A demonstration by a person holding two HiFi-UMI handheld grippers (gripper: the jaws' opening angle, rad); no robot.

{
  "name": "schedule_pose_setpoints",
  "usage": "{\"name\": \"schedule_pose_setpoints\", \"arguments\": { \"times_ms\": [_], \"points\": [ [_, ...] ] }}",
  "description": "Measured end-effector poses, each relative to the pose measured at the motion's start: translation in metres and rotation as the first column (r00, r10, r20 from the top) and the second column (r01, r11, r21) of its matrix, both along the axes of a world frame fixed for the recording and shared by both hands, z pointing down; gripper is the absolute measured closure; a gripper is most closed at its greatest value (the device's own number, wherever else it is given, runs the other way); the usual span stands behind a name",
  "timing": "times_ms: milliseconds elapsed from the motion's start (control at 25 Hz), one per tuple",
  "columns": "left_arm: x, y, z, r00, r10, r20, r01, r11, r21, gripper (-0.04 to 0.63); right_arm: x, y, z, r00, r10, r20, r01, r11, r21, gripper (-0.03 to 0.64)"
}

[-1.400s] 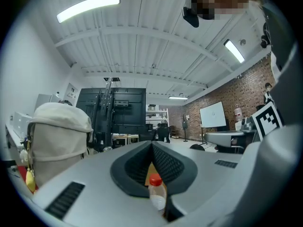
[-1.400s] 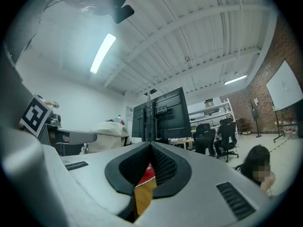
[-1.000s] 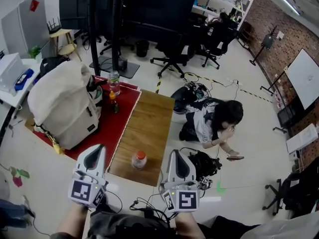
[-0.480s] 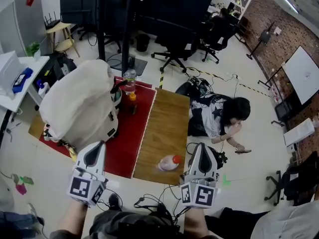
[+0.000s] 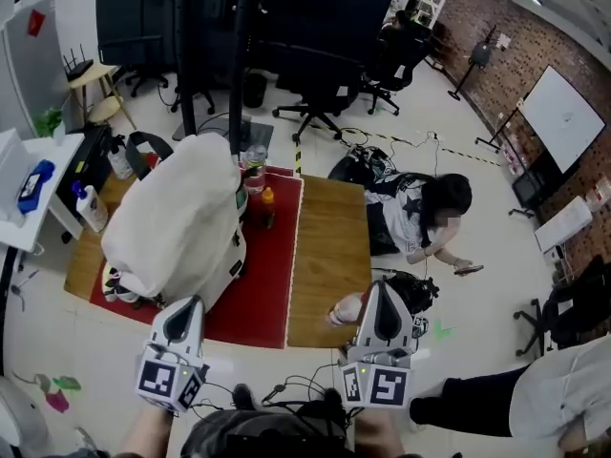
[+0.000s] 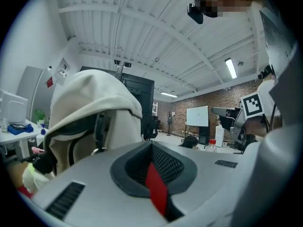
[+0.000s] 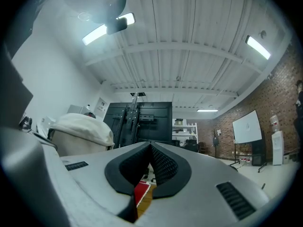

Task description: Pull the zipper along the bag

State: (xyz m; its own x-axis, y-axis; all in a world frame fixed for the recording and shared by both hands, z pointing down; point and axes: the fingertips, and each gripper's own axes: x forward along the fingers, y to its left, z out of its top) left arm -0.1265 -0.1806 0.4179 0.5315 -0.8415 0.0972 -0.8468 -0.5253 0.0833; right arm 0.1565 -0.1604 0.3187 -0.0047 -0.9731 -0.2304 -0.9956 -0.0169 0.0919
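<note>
A cream backpack (image 5: pixel 181 222) stands on the red mat (image 5: pixel 263 294) that covers the left part of a wooden table (image 5: pixel 329 246). Both grippers are held low in front of the table's near edge, apart from the bag. My left gripper (image 5: pixel 183 307) is shut and empty, just below the bag's near corner. My right gripper (image 5: pixel 382 292) is also shut and empty, at the table's near right corner. The bag (image 6: pixel 90 112) fills the left of the left gripper view, beyond that gripper (image 6: pixel 151 144). In the right gripper view the bag (image 7: pixel 80 129) is far left of the gripper (image 7: pixel 150 148). I cannot make out the zipper pull.
A clear bottle (image 5: pixel 254 163) and an orange-capped bottle (image 5: pixel 268 204) stand beside the bag. Another bottle (image 5: pixel 344 311) lies by the table's near edge, partly behind my right gripper. A person (image 5: pixel 420 213) sits on the floor right of the table. Office chairs (image 5: pixel 320 93) stand behind.
The view has swung, so table and bag now sit nearer the centre. My right gripper has moved right. Both grippers stay shut and empty.
</note>
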Motion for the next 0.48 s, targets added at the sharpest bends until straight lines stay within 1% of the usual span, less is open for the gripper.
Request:
{"name": "schedule_pose_setpoints", "arguments": {
  "times_ms": [120, 240, 360, 480],
  "points": [
    [-0.021, 0.005, 0.001, 1.000, 0.008, -0.010, -0.008, 1.000, -0.014, 0.569, -0.030, 0.006, 0.001, 1.000, -0.023, 0.013, 0.024, 1.000, -0.011, 0.601],
    [-0.038, 0.006, 0.007, 0.999, 0.002, -0.040, -0.004, 0.999, -0.044, 0.569, -0.046, 0.014, 0.004, 0.999, -0.034, 0.033, 0.034, 0.999, -0.025, 0.601],
    [-0.045, 0.007, 0.019, 0.999, -0.011, -0.044, 0.008, 0.998, -0.067, 0.569, -0.047, 0.022, 0.006, 0.999, -0.028, 0.015, 0.029, 0.999, -0.037, 0.601],
    [-0.037, 0.007, 0.024, 1.000, -0.019, -0.024, 0.017, 0.997, -0.075, 0.569, -0.035, 0.031, 0.007, 0.999, -0.028, 0.020, 0.028, 0.999, -0.038, 0.601]
  ]
}}
